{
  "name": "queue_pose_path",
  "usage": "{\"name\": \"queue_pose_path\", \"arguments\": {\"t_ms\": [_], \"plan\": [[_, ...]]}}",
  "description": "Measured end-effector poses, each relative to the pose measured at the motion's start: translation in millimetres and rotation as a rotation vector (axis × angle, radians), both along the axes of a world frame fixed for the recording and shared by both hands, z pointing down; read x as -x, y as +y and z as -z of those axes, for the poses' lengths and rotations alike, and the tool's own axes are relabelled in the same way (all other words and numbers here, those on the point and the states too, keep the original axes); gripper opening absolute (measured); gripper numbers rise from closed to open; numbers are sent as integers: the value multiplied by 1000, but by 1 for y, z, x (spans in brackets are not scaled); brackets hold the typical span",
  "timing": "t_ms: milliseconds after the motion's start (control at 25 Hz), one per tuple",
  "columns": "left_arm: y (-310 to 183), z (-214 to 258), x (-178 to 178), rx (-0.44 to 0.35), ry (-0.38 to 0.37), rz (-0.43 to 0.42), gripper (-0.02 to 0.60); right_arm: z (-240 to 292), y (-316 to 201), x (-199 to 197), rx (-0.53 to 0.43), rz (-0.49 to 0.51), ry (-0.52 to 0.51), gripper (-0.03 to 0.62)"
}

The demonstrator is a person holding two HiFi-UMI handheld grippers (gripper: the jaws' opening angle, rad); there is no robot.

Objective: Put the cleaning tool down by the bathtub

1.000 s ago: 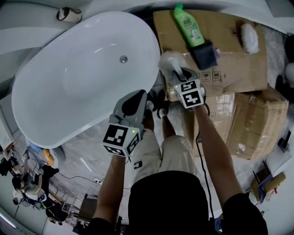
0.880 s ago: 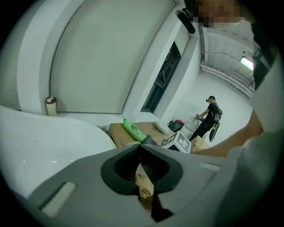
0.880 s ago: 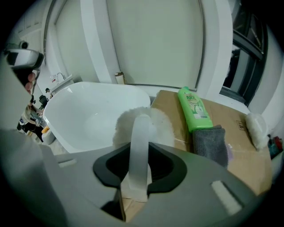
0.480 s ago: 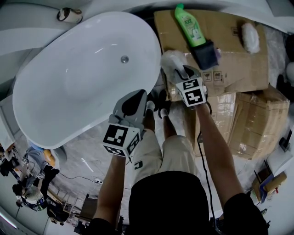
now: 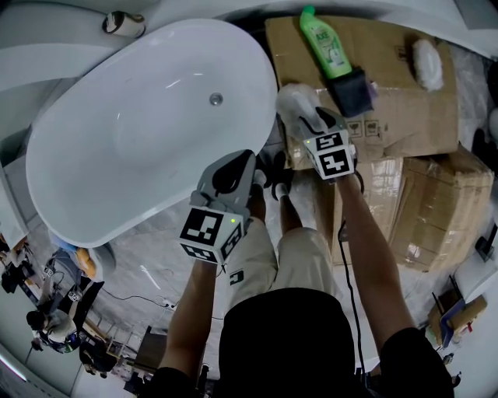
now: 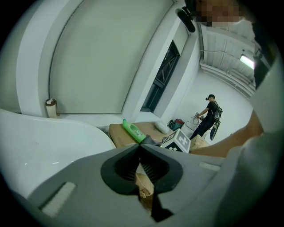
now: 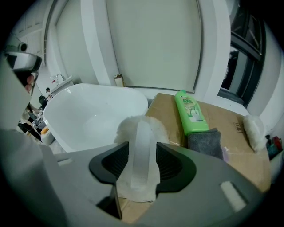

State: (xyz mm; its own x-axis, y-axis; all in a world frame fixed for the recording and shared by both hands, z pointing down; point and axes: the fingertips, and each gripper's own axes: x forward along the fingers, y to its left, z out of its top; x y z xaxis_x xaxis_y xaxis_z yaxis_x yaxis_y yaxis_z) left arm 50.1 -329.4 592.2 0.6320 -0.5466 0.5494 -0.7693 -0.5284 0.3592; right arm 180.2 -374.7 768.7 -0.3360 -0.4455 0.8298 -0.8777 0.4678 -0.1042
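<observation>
The cleaning tool (image 5: 294, 99), a white fluffy pad with a clear strap handle (image 7: 141, 133), lies on the near-left corner of a cardboard box (image 5: 389, 116), right beside the white bathtub (image 5: 117, 148). My right gripper (image 5: 309, 118) is around it. Its jaws are opening, with the strap between the pads (image 7: 116, 162) and a thin gap on each side. My left gripper (image 5: 237, 165) hangs by the tub's near rim, over the person's shoes. Its jaws meet at the tips (image 6: 140, 146) with nothing in them.
On the box lie a green detergent bottle (image 5: 325, 45), a dark grey cloth (image 5: 350, 92) and another white fluffy pad (image 5: 426, 64). More cardboard boxes (image 5: 436, 210) stand to the right. A small canister (image 5: 124, 23) sits on the ledge behind the tub. A cable runs over the floor.
The whole view has drifted slightly. The right gripper stays on the tool at the box's corner, and the left gripper holds its place by the tub.
</observation>
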Motion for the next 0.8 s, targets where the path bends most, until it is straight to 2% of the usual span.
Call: {"name": "queue_pose_path", "arguments": {"t_ms": [200,480,800], "plan": [[5,8,0,-12,-8,20,-2,16,0,1,-21,17,-25,175],[14,29,-7,-35,3,71,-2,54,2,-2,-102,43,-27,175],[33,41,-13,-20,9,81,-2,102,21,-7,-173,13,-74,175]]}}
